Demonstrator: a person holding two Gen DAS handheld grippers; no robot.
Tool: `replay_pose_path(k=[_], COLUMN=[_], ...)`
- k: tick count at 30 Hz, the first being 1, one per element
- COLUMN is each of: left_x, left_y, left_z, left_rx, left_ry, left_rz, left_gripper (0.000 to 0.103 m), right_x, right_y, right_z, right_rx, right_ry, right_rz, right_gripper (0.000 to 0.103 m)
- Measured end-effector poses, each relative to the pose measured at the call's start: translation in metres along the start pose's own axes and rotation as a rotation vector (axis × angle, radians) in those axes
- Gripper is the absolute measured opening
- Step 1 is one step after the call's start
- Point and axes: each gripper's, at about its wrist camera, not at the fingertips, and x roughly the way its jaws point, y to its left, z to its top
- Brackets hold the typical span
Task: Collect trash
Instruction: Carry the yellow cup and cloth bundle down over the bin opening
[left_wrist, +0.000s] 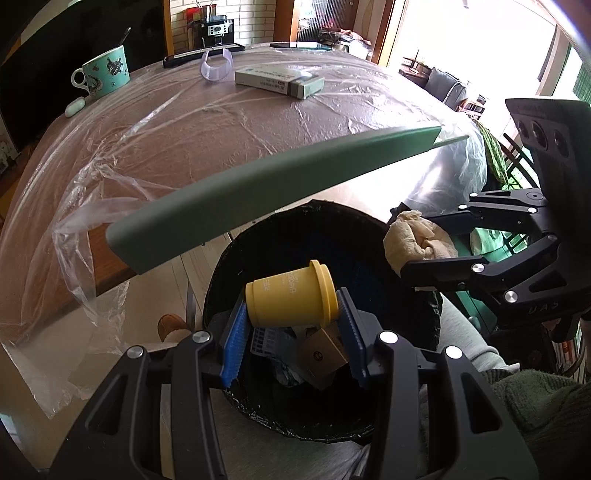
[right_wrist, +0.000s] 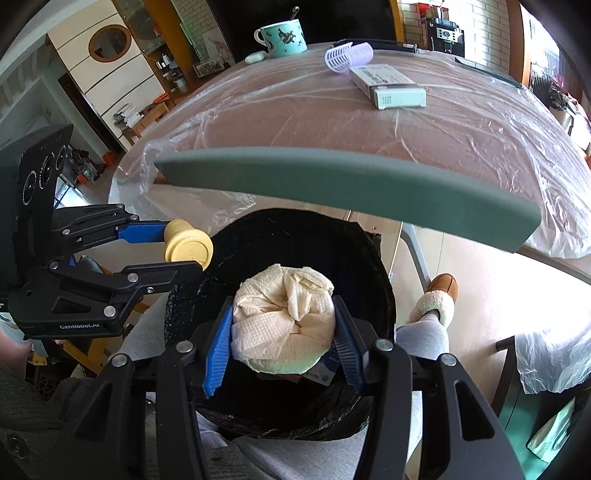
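The trash bin (left_wrist: 369, 236), black-lined and round, sits below both grippers, just off the tabletop's near edge, and we see a small cardboard box (left_wrist: 325, 354) and crumpled scraps lying at its bottom. A long grey-green bar (left_wrist: 258, 199) crosses above the bin's far rim. Beyond it stretches the tabletop (left_wrist: 207, 147) under clear plastic sheeting, carrying a flat carton (left_wrist: 277, 81), a teal mug (left_wrist: 105, 72), a lilac hair roller (left_wrist: 216, 66) and a small white case (left_wrist: 75, 106).

Over the bin's right side, our right gripper (right_wrist: 282, 332) pinches a wad of paper towel (right_wrist: 282, 321) between its blue pads (right_wrist: 218, 350), the bundle's twisted folds facing up and away from the camera. Our left gripper (left_wrist: 291, 317) is closed on a yellow cup (left_wrist: 291, 297) above the bin's left side. The cup lies tilted, its long axis running roughly left to right in the left wrist view, with the lidded wide end towards the right pad and slightly up; from the right wrist view we see its round lid facing the camera, poised just over the bin's rim
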Motion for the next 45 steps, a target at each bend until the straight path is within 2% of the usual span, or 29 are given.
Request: replay_pose_path(k=[30,45], left_x=[0.049,0.065], left_y=[0.005,0.010], left_z=[-0.016,-0.017], left_rx=[-0.006,-0.006], left_ry=[0.102,0.139], left_rz=[0.022,0.029], left_gripper=[0.047,0.047], right_x=[0.046,0.055], right_y=[-0.014,-0.017], right_z=[-0.015,-0.021], right_rx=[0.046,0.054], right_ry=[0.090,0.107], right_rz=[-0.034,-0.041], right_gripper=[0.050,0.050])
